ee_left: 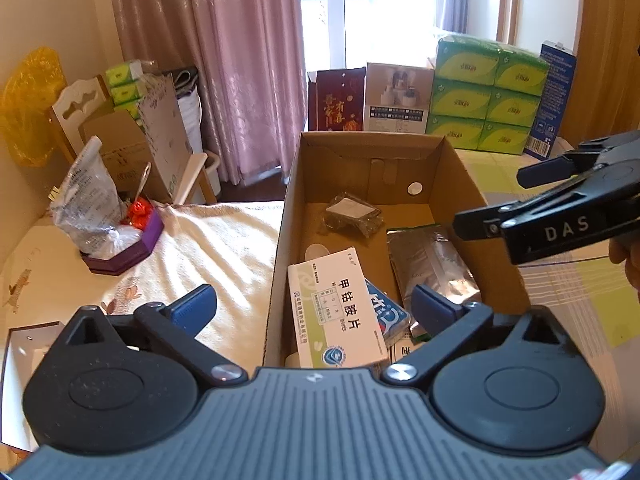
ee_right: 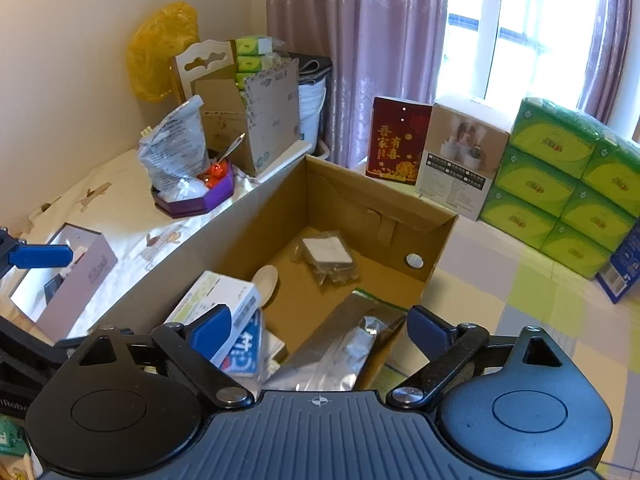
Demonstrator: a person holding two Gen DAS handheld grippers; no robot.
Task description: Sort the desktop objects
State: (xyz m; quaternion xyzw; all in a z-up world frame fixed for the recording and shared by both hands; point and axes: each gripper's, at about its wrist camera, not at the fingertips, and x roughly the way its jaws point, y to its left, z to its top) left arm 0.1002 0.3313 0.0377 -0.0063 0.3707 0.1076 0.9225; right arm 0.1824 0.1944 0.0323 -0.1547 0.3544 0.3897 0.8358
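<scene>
- The left gripper (ee_left: 314,310) is being held with its jaws spread wide and empty, over the near end of the cardboard box (ee_left: 464,184).
- The right gripper (ee_right: 320,330) is likewise being held apart, gripping nothing.
- A white-and-green medicine box (ee_left: 336,312) is lying just ahead of the left gripper, inside the cardboard box, resting on a blue packet (ee_left: 386,314).
- It is being judged light and stiff, with smooth card that may slip; it should be taken across its narrow sides.
- A silver foil pouch (ee_left: 432,264), ahead and right, is being judged soft and crinkly, best pinched at an edge.
</scene>
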